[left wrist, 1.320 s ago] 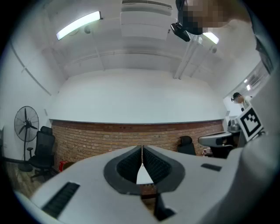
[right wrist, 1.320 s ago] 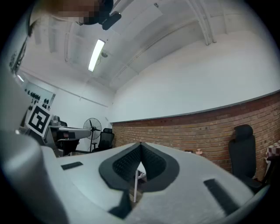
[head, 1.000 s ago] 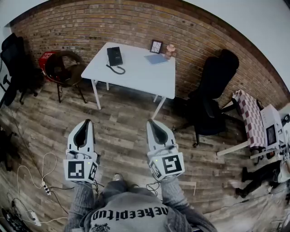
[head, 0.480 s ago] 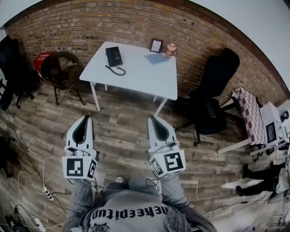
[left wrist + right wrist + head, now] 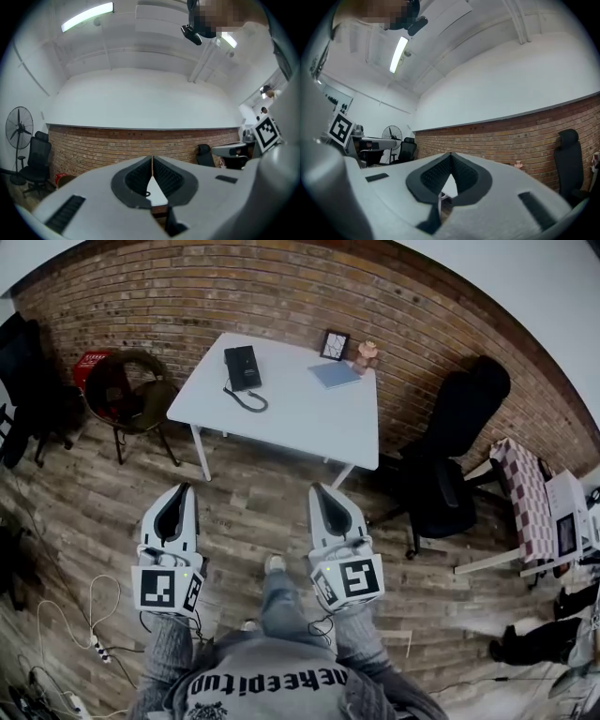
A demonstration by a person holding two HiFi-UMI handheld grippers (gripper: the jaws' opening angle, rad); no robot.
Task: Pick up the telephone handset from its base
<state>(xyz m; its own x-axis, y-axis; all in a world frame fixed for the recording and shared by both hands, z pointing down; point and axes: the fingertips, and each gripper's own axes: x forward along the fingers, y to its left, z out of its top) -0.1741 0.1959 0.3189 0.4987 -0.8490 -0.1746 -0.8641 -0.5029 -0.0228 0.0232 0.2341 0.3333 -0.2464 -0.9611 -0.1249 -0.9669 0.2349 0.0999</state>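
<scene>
A black telephone (image 5: 242, 367) with its handset on the base sits at the back left of a white table (image 5: 309, 413) against the brick wall; its coiled cord (image 5: 246, 399) trails toward me. My left gripper (image 5: 174, 491) and right gripper (image 5: 323, 495) are held side by side over the wooden floor, well short of the table, both shut with nothing in them. In the left gripper view the jaws (image 5: 152, 159) meet at the tips, with the white table top showing behind them. The right gripper view shows its jaws (image 5: 450, 156) closed the same way.
On the table also lie a blue notebook (image 5: 335, 374), a small framed picture (image 5: 335, 344) and a pink ornament (image 5: 366, 352). A brown chair (image 5: 127, 395) stands left of the table, a black office chair (image 5: 450, 456) right. Cables and a power strip (image 5: 89, 624) lie on the floor at lower left.
I have walked toward the table: it and the telephone sit nearer and slightly rightward in the head view. Both grippers stayed shut and kept their side-by-side pose.
</scene>
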